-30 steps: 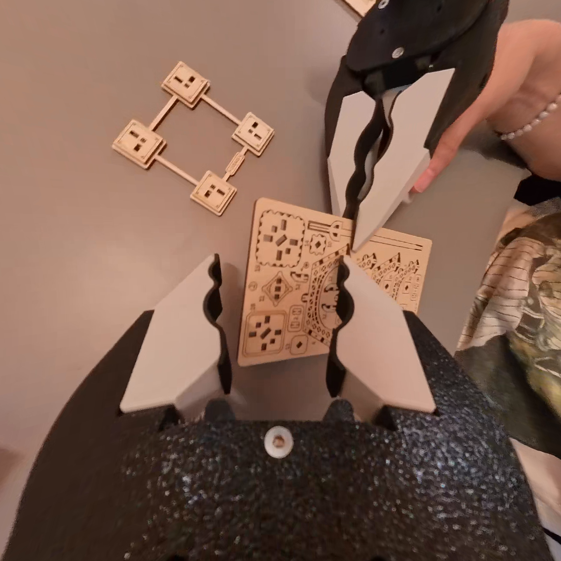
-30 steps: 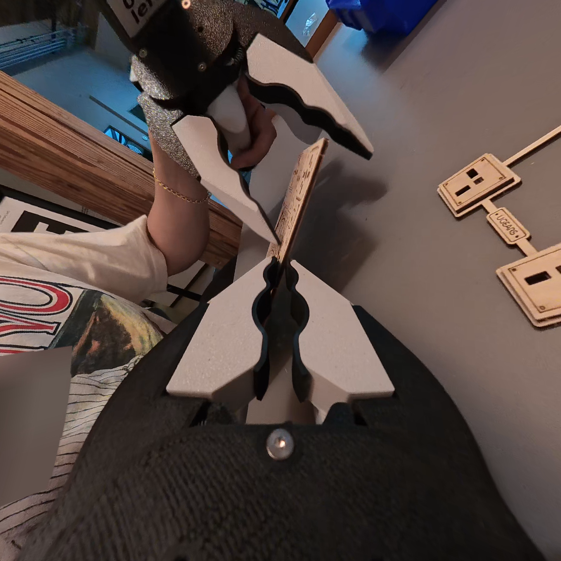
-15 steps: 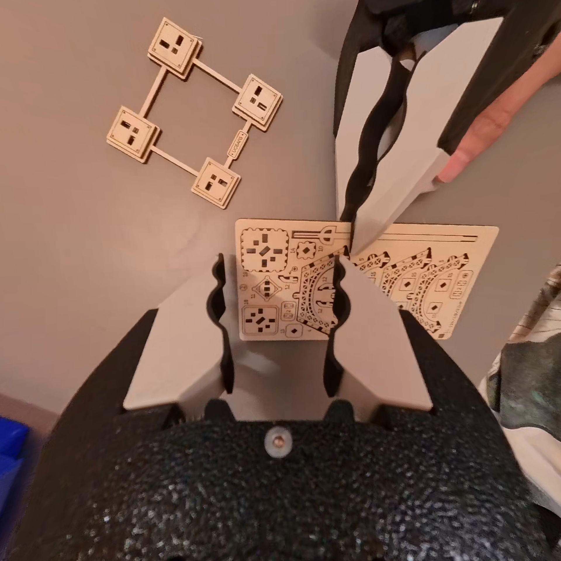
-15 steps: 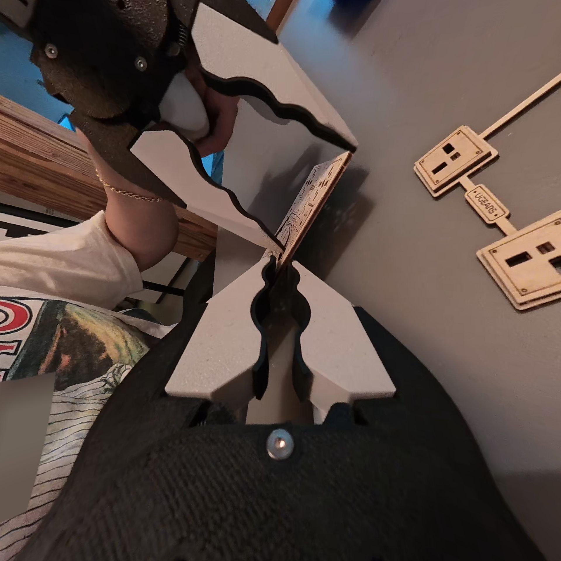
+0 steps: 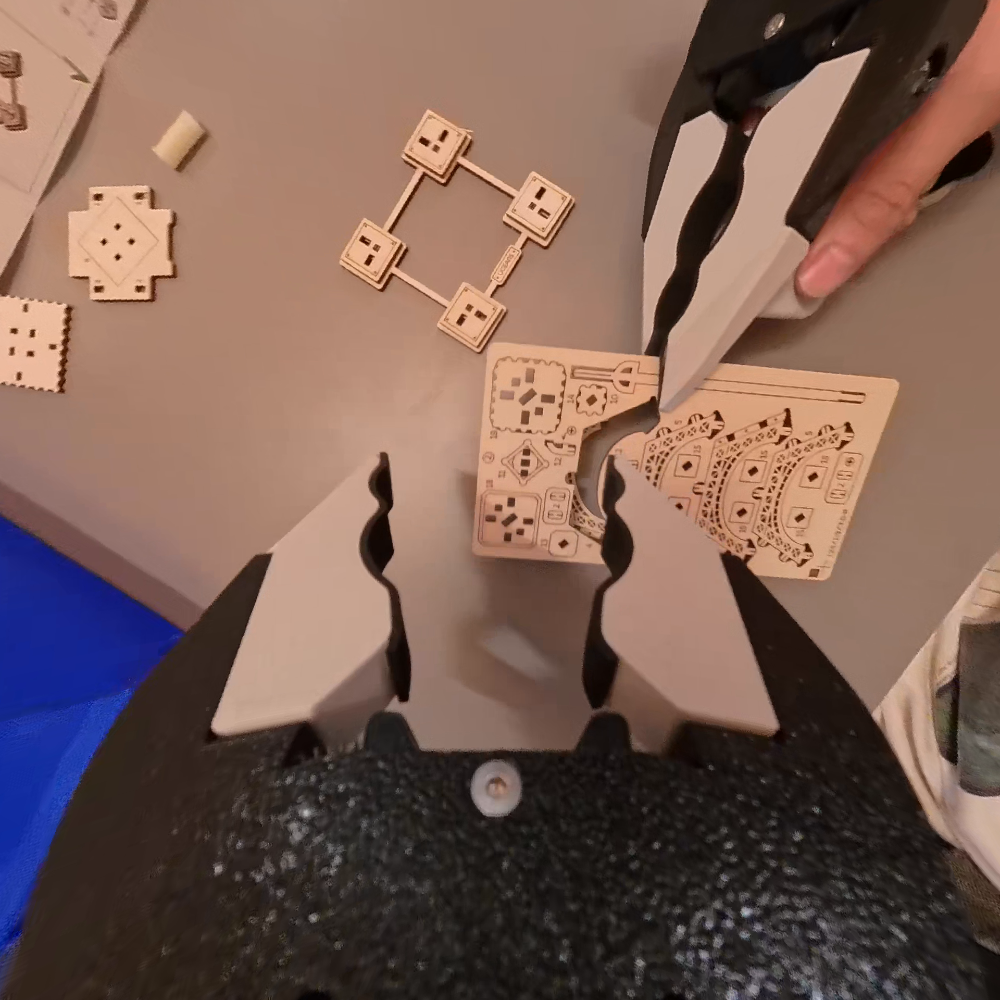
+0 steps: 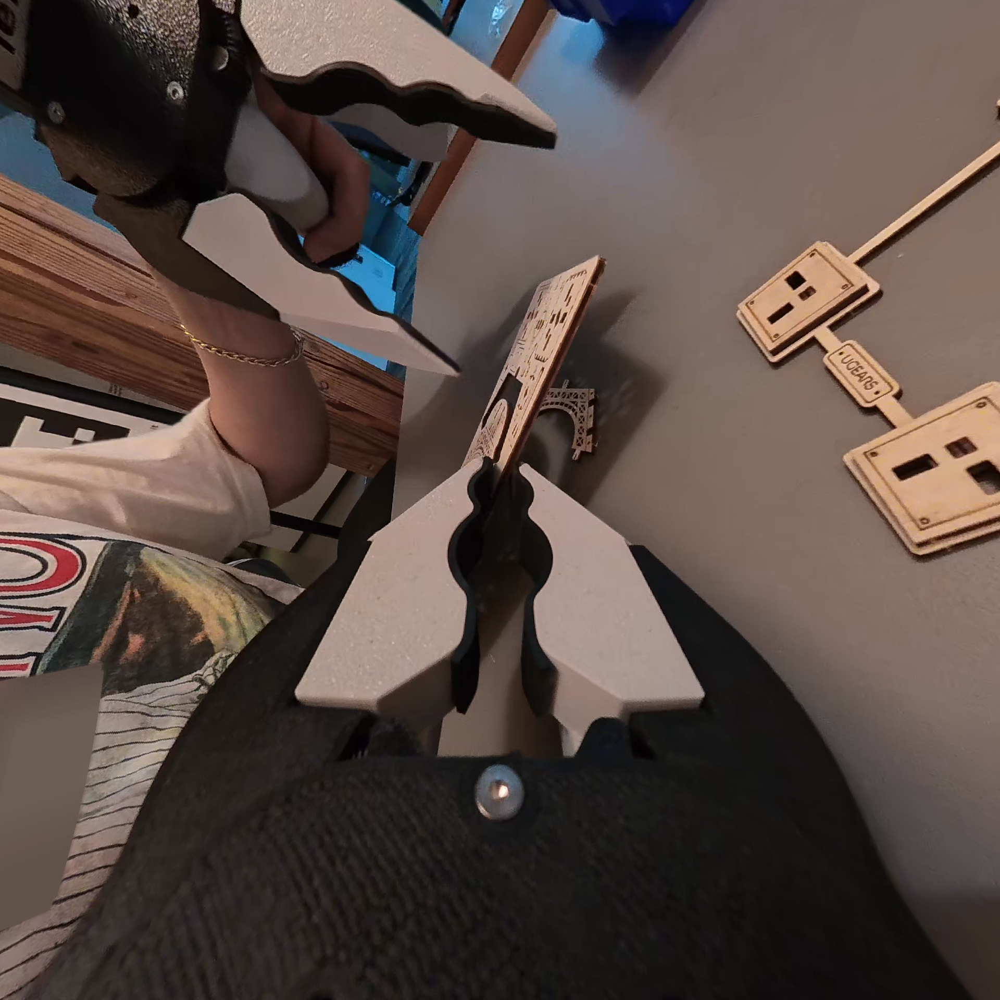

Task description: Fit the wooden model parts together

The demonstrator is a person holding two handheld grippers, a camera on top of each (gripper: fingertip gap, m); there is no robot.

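Observation:
My right gripper [image 6: 500, 464] is shut on the top edge of a thin wooden parts sheet [image 6: 552, 357] and holds it on edge above the grey table. In the left wrist view the sheet [image 5: 757, 460] faces me, with the right gripper [image 5: 657, 379] pinching its upper edge. An arch-shaped hole [image 5: 606, 443] gapes in the sheet. A latticed arch piece [image 6: 573, 416] is loose behind the sheet, at the table surface. My left gripper [image 5: 497, 462] is open and empty in front of the sheet, its right fingertip [image 5: 614, 471] close to the hole. It also shows in the right wrist view [image 6: 503, 254].
A square wooden frame with four square pads [image 5: 457, 227] lies flat beyond the sheet, and shows in the right wrist view [image 6: 806, 308]. A cross-shaped plate [image 5: 120, 243], a notched plate [image 5: 32, 343], a small roll [image 5: 178, 139] and paper [image 5: 43, 81] lie far left. A blue bin [image 5: 54, 622] stands past the table edge.
The arch piece has come out of the sheet and dropped behind it, leaving a hole. My left gripper has drawn back from the sheet, still open. The right gripper kept its hold.

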